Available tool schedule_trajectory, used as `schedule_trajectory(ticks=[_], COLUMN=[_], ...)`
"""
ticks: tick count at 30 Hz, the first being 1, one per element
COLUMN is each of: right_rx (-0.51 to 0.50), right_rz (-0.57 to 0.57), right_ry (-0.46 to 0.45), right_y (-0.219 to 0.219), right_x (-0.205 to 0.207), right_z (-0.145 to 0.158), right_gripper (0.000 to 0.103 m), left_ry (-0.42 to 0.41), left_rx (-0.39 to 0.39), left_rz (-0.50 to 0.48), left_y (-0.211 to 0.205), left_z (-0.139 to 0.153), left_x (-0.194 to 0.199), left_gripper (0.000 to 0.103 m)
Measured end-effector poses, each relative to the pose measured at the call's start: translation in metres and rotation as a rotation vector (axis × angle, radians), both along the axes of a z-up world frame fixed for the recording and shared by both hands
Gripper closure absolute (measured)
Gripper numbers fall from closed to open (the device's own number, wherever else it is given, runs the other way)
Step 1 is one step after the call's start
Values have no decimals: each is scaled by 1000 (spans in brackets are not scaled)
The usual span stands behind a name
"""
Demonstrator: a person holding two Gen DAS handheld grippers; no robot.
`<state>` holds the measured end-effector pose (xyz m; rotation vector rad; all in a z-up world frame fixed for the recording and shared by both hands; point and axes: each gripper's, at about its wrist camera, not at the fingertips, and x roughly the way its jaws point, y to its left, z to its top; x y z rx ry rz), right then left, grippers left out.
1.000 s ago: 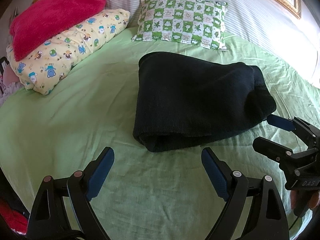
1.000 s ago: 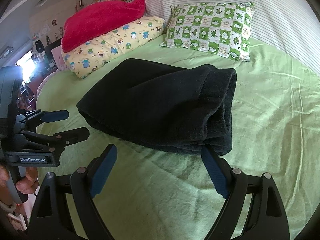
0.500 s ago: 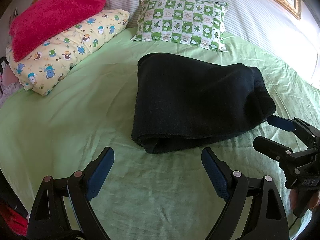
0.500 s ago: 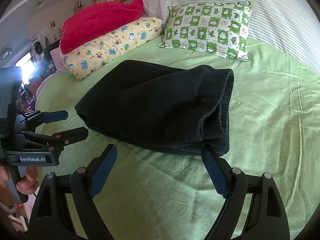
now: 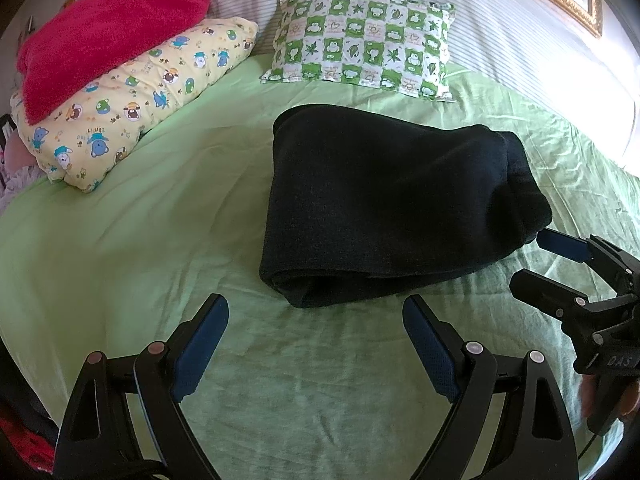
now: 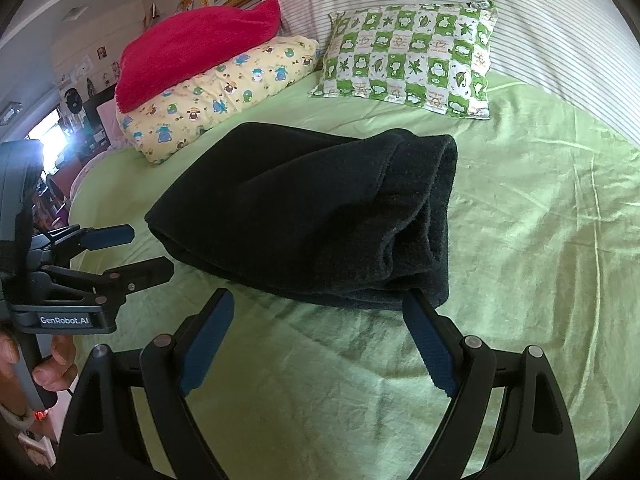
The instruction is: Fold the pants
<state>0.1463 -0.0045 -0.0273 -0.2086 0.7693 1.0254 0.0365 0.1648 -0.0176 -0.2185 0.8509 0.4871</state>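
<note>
The black pants (image 5: 392, 208) sit already folded into a thick bundle mid-bed on the green sheet (image 5: 160, 232), and they look like soft, floppy fleece with some weight, so I'd pinch through all layers at a corner edge. Left gripper (image 5: 316, 344) and right gripper (image 6: 316, 340) both hover just short of it, fingers spread wide, holding nothing.

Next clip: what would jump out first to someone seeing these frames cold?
The black pants, folded into a thick bundle, lie mid-bed on the green sheet. Behind them, a red blanket tops a yellow cartoon pillow, with a green checked pillow beside it. Both the left hand-held gripper and the right hand-held gripper are open at the near edge of the bundle, gripping nothing.
</note>
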Motion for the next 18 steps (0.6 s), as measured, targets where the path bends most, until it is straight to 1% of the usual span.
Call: schedule_trajectory(ticks=[18], right_rx=[4], right_rz=[-8], right_ry=[2], right_y=[-1], right_x=[0], right_z=[0], right_gripper=[16], left_ry=[3], left_rx=[-10], left_rz=[-2], left_y=[0], left_z=[0], left_x=[3], left_gripper=[13])
